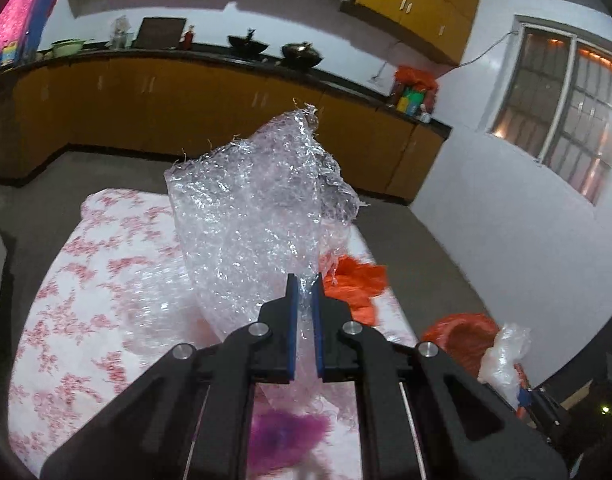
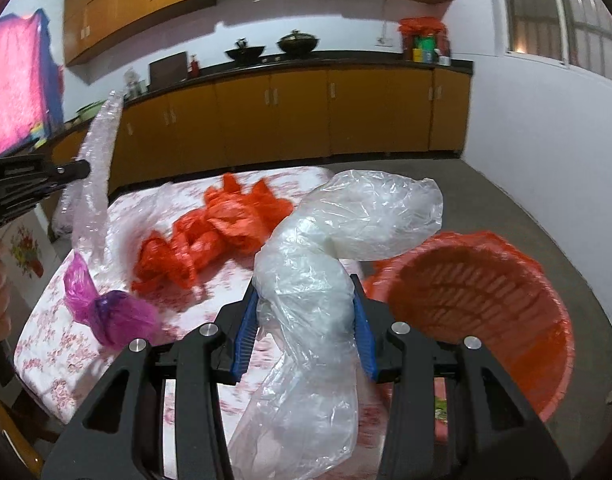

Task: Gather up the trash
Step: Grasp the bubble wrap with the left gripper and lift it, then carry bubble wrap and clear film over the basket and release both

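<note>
My left gripper (image 1: 304, 292) is clamped on the bubble wrap (image 1: 257, 208), lifted above the table (image 1: 65, 280). My right gripper (image 2: 306, 300) grips a clear plastic bag (image 2: 326, 248), left of the orange basket (image 2: 486, 304).

Both views are wrist-mounted fisheyes, each looking forward and downward along its own gripper's fingers, close above the table (image 1: 65, 280). The left view faces the counter (image 1: 185, 56) and the window (image 1: 566, 100) at its right. The right view sits to the right of the left one: the left gripper (image 2: 83, 169) enters at its left edge. Shared coverage: table, counter, orange bag (image 1: 358, 284) (image 2: 209, 236), purple bag (image 1: 289, 432) (image 2: 113, 312), basket (image 1: 462, 340) (image 2: 486, 300).
</note>
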A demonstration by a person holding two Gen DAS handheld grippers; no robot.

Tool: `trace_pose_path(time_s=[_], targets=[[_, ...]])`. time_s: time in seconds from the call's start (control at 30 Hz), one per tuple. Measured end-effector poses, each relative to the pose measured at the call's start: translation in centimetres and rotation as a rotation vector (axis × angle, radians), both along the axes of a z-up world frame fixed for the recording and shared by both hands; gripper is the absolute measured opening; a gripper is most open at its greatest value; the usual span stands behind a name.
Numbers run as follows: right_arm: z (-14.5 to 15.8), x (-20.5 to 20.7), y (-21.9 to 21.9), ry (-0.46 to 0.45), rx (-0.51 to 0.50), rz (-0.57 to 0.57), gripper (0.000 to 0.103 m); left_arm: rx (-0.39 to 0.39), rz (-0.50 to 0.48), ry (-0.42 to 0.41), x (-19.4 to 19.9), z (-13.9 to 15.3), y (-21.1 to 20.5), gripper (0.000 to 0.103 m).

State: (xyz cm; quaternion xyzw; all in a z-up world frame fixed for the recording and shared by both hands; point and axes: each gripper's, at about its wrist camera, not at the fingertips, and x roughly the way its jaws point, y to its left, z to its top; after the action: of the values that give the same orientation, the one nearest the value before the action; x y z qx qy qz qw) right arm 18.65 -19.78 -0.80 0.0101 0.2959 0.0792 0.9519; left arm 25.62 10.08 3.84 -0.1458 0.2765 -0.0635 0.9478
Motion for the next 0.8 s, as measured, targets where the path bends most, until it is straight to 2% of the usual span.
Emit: trace_pose_path(time_s=[0.17, 0.3, 0.47, 0.8], targets=[[0.5, -0.7, -3.2, -0.013, 0.017, -0.071, 0.043, -0.030, -0.072, -0.037, -0.5, 1.6, -2.7, 0.008], [0.7, -1.5, -6.0, -0.016, 0.031, -0.136, 0.043, -0.050, -0.164, -0.033, -0.8, 1.9, -5.7, 0.008], [0.6, -2.2, -8.7, -0.013, 0.035, -0.203, 0.043, -0.058, -0.296, -0.006, -1.0, 0.8, -10.9, 0.008], [0.8, -3.1, -13.0, -0.018, 0.057, -0.291, 0.043, -0.059, -0.523, 0.079, -0.8, -3.4, -20.1, 0.008]])
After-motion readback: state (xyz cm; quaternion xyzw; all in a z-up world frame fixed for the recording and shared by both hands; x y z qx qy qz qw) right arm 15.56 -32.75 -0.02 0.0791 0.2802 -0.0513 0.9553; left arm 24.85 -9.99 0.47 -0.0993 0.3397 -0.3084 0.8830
